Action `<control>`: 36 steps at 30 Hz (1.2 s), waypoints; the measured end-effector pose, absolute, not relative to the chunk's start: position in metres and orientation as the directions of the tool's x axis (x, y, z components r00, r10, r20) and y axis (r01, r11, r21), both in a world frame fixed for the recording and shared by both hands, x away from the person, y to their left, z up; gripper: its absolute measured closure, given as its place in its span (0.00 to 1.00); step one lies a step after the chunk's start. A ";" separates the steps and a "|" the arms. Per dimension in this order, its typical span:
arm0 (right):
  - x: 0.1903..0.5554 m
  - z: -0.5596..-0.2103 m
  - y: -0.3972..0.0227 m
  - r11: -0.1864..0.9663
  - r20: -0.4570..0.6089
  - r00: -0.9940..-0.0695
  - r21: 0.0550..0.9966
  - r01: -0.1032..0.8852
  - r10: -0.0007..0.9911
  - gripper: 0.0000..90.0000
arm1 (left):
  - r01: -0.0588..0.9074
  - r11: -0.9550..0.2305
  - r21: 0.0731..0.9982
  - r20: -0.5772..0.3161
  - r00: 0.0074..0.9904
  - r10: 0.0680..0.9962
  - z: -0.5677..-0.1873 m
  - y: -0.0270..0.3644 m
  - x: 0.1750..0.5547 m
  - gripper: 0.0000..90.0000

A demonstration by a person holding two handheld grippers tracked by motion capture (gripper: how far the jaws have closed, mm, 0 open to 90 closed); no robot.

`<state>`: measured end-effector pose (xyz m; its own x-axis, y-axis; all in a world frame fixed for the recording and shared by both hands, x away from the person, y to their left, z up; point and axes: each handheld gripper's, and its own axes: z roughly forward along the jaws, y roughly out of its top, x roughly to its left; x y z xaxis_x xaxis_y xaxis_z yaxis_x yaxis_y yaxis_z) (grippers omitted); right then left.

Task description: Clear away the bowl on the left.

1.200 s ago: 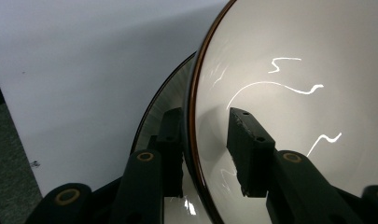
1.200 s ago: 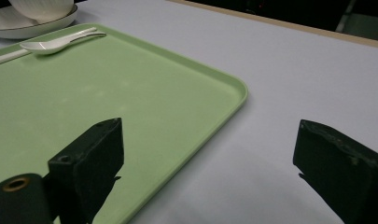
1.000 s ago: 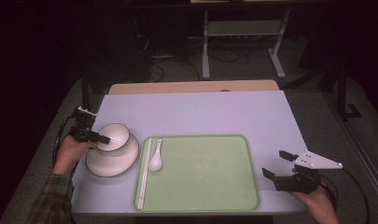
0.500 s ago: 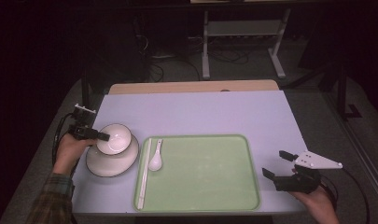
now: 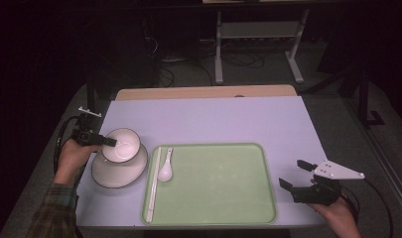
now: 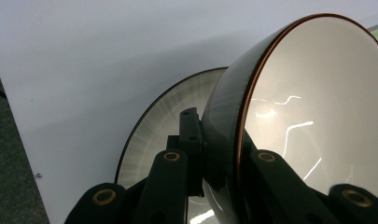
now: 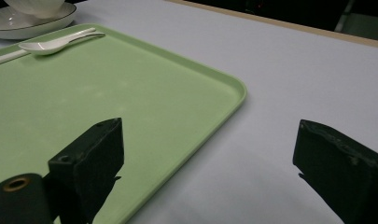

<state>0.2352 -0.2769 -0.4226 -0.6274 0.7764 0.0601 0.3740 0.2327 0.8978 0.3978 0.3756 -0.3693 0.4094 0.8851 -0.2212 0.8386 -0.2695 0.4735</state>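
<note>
At the left of the high view, the left tongs (image 5: 109, 142) are clenched on the rim of a white bowl (image 5: 121, 145), one jaw inside and one outside the wall; their jaws have just been closing onto it. The bowl is glossy white inside, with a thin brown-gold line round its rim and a dark-looking outer wall in the left gripper view (image 6: 312, 116), where it sits tilted, its mouth turned to the right of the frame. Beneath it lies a white saucer (image 5: 119, 171) with a dark edge line, resting on the pale lilac desk (image 5: 213, 119) just left of a green tray (image 5: 223, 188). A white spoon (image 5: 165, 170) lies at the tray's left edge, beside a long white stick (image 5: 153, 183) along that edge. At the lower right of the high view, the right tongs (image 5: 295, 174) are released, jaws wide apart with nothing between them, above the desk just beside the tray's right corner (image 7: 224, 88).
</note>
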 end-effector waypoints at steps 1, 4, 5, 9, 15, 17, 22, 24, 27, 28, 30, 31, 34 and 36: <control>0.235 -0.422 -0.277 0.232 0.061 -0.627 0.898 0.374 0.777 0.09 | 0.835 -0.270 0.480 -0.222 0.413 0.883 -0.366 0.374 0.397 0.91; 0.235 -0.422 -0.277 0.232 0.060 -0.627 0.899 0.372 0.777 0.09 | 0.823 -0.280 0.494 -0.224 0.432 0.874 -0.361 0.369 0.397 0.91; 0.235 -0.422 -0.277 0.232 0.059 -0.627 0.899 0.372 0.777 0.09 | 0.813 -0.286 0.508 -0.230 0.447 0.864 -0.356 0.363 0.396 0.91; 0.235 -0.422 -0.277 0.231 0.060 -0.627 0.899 0.372 0.777 0.09 | 0.792 -0.317 0.521 -0.227 0.487 0.843 -0.348 0.346 0.397 0.91; 0.235 -0.422 -0.277 0.232 0.060 -0.628 0.898 0.373 0.776 0.09 | 0.767 -0.361 0.530 -0.227 0.538 0.811 -0.342 0.322 0.400 0.91; 0.235 -0.422 -0.277 0.231 0.061 -0.628 0.898 0.373 0.776 0.09 | 0.760 -0.371 0.534 -0.230 0.553 0.801 -0.340 0.314 0.401 0.91; 0.235 -0.422 -0.277 0.231 0.062 -0.629 0.899 0.372 0.775 0.09 | 0.739 -0.407 0.536 -0.223 0.589 0.777 -0.336 0.291 0.406 0.91; 0.235 -0.422 -0.277 0.230 0.062 -0.630 0.899 0.372 0.774 0.09 | 0.732 -0.421 0.536 -0.224 0.604 0.765 -0.335 0.281 0.407 0.91; 0.234 -0.422 -0.276 0.229 0.062 -0.632 0.901 0.369 0.773 0.09 | 0.721 -0.440 0.536 -0.226 0.624 0.748 -0.335 0.267 0.410 0.91; 0.234 -0.422 -0.276 0.228 0.063 -0.632 0.901 0.369 0.773 0.09 | 0.719 -0.445 0.535 -0.229 0.630 0.743 -0.335 0.262 0.411 0.91; 0.234 -0.421 -0.276 0.228 0.063 -0.632 0.901 0.368 0.772 0.09 | 0.713 -0.453 0.535 -0.232 0.639 0.733 -0.335 0.253 0.413 0.91; 0.234 -0.421 -0.276 0.228 0.063 -0.633 0.902 0.368 0.772 0.09 | 0.710 -0.459 0.534 -0.233 0.645 0.727 -0.335 0.249 0.414 0.91; 0.234 -0.421 -0.276 0.226 0.064 -0.633 0.902 0.367 0.772 0.09 | 0.699 -0.478 0.532 -0.230 0.662 0.713 -0.335 0.235 0.417 0.91; 0.234 -0.421 -0.276 0.227 0.065 -0.634 0.902 0.368 0.771 0.09 | 0.694 -0.486 0.531 -0.231 0.671 0.705 -0.335 0.226 0.418 0.91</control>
<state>0.2341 -0.2759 -0.4215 -0.6336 0.7709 0.0646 0.3683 0.2271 0.9015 0.4184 0.2262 -0.3350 0.6708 0.7049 -0.2306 0.6937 -0.4863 0.5313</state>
